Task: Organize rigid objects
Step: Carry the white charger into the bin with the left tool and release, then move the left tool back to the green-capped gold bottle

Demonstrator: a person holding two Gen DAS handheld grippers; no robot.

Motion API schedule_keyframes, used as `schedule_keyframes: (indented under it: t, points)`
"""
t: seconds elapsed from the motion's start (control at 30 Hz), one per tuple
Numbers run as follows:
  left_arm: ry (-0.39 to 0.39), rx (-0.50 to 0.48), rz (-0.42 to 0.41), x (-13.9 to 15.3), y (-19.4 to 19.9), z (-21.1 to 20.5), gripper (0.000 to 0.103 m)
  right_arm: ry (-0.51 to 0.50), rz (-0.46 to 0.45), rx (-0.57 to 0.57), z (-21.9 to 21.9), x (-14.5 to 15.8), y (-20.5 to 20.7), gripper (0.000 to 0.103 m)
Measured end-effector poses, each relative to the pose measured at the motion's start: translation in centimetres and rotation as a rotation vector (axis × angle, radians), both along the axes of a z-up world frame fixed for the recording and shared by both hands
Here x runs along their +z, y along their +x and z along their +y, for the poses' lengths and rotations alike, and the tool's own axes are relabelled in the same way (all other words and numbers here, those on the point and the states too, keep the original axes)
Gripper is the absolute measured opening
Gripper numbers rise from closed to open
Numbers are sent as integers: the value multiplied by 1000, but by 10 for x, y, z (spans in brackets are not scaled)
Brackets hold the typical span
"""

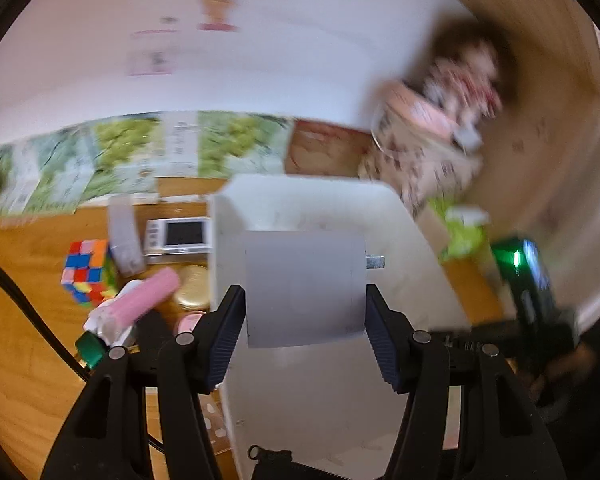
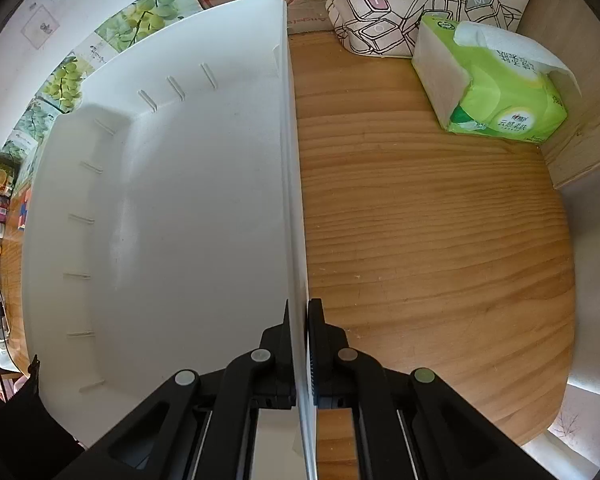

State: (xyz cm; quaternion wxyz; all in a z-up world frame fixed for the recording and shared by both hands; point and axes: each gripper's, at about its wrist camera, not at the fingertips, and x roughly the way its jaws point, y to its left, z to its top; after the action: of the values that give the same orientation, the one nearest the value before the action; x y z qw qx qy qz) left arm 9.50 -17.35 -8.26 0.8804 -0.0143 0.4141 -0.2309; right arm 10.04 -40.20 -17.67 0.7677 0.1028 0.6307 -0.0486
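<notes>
My left gripper (image 1: 305, 293) is shut on a pale grey rectangular block (image 1: 304, 264) with a small metal stub on its right side. It holds the block in the air over the open white plastic bin (image 1: 404, 240); the view is motion-blurred. My right gripper (image 2: 299, 309) points steeply down and is shut on the bin's right wall (image 2: 291, 152), one finger inside and one outside. The bin's inside (image 2: 180, 208) shows nothing in it. The right gripper's body (image 1: 534, 284), with a green light, appears at the right of the left wrist view.
Left of the bin on the wooden desk lie a Rubik's cube (image 1: 87, 276), a pink cylinder (image 1: 146, 300), a round gold tin (image 1: 192, 286), a small screened device (image 1: 180, 234) and a translucent case (image 1: 124, 240). A green tissue pack (image 2: 496, 88) and a printed canvas bag (image 2: 420, 0) sit right of the bin.
</notes>
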Motion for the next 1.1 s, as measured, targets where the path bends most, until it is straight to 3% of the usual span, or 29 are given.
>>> schedule_keyframes:
  t: [0.2,0.3,0.4,0.53,0.83,1.1]
  points:
    - [96,-161,-14,-3,-15,-42,63,-4,1,3,3,-1,4,4]
    - [100,-174,-58,3,-21,-44,65,-4,4,4,3,-2,4,4]
    - [100,-152,-66,5,-21,-41,77,-10,6,7,3,-2,5,4]
    - [100,-72,-50,3,-12,-29,80,-12,6,8,4,-3,5,4]
    - [34,226,38,-6,15,35,80,-17,7,13,8,-5,6,4]
    - [101,443,65,-18,22,90,80,-20,9,16,9,-6,6,4]
